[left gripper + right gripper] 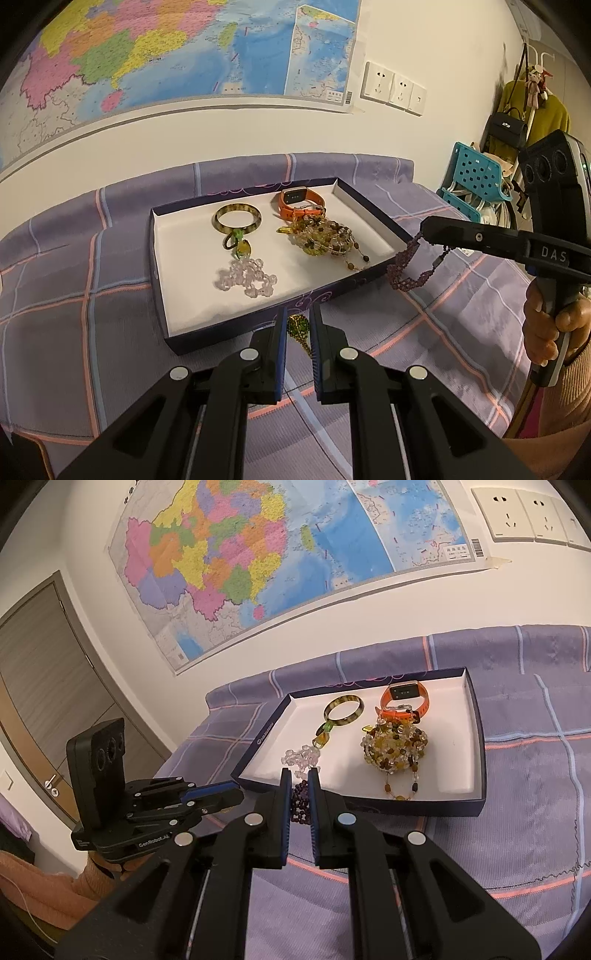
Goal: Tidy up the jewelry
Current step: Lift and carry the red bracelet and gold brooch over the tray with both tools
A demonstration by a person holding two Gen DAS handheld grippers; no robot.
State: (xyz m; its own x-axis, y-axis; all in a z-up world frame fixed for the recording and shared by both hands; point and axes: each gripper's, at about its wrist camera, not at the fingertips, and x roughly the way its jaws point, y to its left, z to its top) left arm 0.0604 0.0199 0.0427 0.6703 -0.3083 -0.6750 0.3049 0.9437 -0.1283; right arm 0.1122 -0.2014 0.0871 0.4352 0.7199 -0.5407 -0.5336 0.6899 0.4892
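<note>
Carrying the purple bead strand clenched in the right gripper over the box rim works best slowly, while the left gripper pinches the green beaded piece.

A wall map hangs beside sockets, above a plaid bedspread.

Before you: 1 bed, covered in purple plaid cloth with pink and blue lines, its far edge against the wall. Directly on it lies 1 shallow dark-blue box with white lining, near the far edge.
</note>
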